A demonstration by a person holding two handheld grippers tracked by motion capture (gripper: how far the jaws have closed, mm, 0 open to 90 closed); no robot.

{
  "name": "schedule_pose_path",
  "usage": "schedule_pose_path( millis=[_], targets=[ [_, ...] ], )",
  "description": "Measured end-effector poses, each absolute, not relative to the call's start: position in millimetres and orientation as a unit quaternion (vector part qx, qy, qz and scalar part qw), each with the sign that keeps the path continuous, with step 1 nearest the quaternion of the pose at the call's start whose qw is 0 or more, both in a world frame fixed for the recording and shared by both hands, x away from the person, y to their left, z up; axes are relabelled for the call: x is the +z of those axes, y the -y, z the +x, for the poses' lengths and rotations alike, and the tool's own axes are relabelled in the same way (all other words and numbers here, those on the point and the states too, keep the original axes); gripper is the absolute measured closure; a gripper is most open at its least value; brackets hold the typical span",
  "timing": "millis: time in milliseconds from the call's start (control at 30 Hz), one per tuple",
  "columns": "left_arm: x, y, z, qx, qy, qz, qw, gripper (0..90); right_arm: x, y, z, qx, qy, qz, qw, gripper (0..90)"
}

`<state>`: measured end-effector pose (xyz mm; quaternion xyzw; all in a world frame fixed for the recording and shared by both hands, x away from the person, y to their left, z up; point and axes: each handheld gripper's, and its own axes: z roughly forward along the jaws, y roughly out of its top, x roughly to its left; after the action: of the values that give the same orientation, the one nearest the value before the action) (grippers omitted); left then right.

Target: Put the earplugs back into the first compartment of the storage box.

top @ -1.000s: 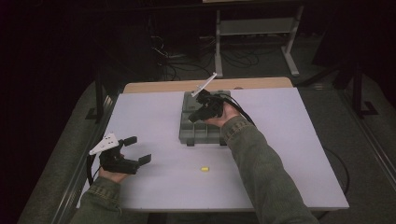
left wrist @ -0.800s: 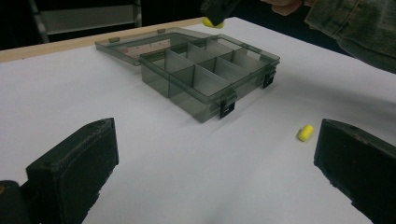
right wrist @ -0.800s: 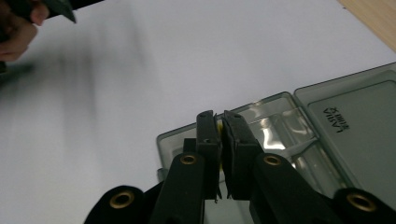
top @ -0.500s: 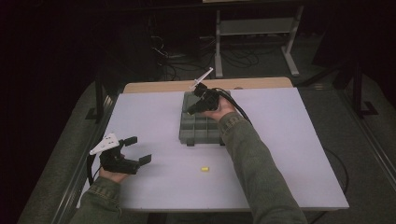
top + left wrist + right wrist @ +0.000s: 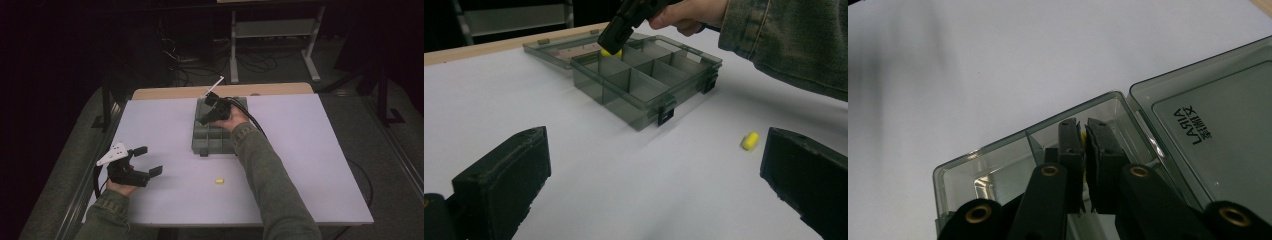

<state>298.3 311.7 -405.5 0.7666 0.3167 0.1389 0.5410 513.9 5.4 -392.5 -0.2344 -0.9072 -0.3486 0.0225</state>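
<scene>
The right gripper [image 5: 1083,150] has its jaws nearly closed on a small yellow piece [image 5: 1082,136], pinched between the pads directly above a far corner compartment of the open grey box [image 5: 998,165], beside its laid-back lid [image 5: 1208,100]. The piece looks light and squashy, probably foam, so a gentle pinch across its middle should do. The left gripper [image 5: 649,165] rests with jaws wide apart, holding nothing; a second yellow piece [image 5: 750,140] lies on the table [image 5: 589,165] just ahead of one jaw.
</scene>
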Motion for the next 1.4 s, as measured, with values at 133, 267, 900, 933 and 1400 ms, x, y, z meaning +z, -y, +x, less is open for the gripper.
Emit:
schedule_pose_path(
  millis=[133,267,900,933,1400],
  targets=[
    [-405.6,-311.8,298.3,0.139,-0.317,0.767,0.541,0.0,-397.5,-7.5,515.1,-0.337,0.911,-0.238,0.023,84.3],
    [-405.5,-311.6,298.1,0.139,-0.316,0.767,0.541,0.0,-400.4,-9.9,514.6,-0.329,0.914,-0.235,0.029,83.4],
    [-405.8,-311.8,298.2,0.139,-0.315,0.768,0.540,0.0,-373.7,5.1,502.9,-0.349,0.903,-0.249,0.014,14.4],
    [-405.8,-311.7,298.2,0.139,-0.315,0.768,0.540,0.0,-370.7,5.8,500.8,-0.351,0.903,-0.249,0.008,12.8],
    [-406.0,-311.4,298.2,0.139,-0.317,0.769,0.537,0.0,-338.6,21.0,461.4,-0.368,0.899,-0.236,-0.004,0.0]
  ],
)
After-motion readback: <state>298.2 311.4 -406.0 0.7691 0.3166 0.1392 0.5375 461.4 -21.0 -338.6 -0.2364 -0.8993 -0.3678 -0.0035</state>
